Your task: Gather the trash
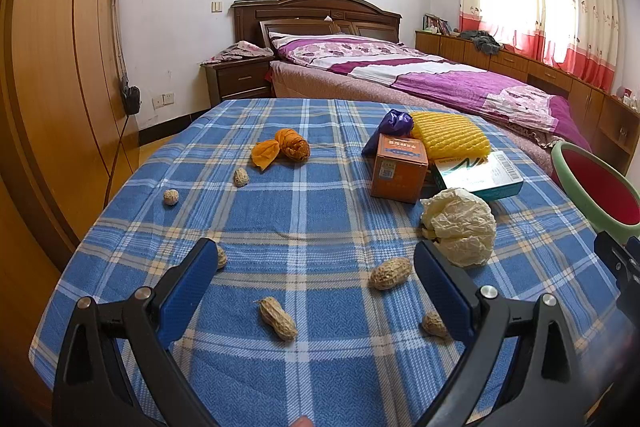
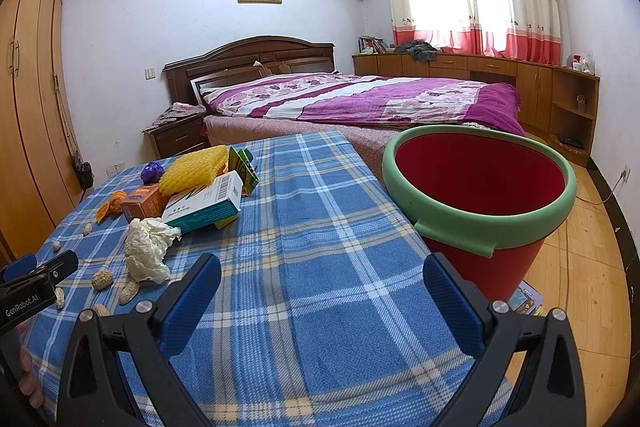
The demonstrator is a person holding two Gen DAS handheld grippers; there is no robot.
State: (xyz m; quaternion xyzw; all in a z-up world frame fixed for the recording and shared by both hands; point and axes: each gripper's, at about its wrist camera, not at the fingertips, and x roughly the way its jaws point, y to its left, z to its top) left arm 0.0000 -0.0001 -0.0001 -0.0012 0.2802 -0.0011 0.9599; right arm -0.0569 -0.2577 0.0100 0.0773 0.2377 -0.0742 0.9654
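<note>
Surface: your blue plaid cloth (image 1: 304, 211) carries peanut shells (image 1: 277, 318), a crumpled tissue (image 1: 460, 225) and boxes (image 1: 398, 167) toward its right edge.
Bin: red bucket (image 2: 478, 179) just off that right edge.
Room: bed (image 2: 360, 99) behind.
Tongs: your left gripper (image 1: 312, 281) and right gripper (image 2: 322, 289) both released, holding nothing.

Scattered peanut shells (image 1: 277, 318), crumpled tissue (image 1: 460, 225), boxes (image 1: 398, 167)

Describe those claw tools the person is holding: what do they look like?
Each is a black plastic fork with two flat blue ribbed pads and silver round bolts at the joints. The left gripper shows in its own camera; its black body, printed GenRobot.AI in white, shows in the right view. The right gripper matches. No cables or sleeves visible.
</note>
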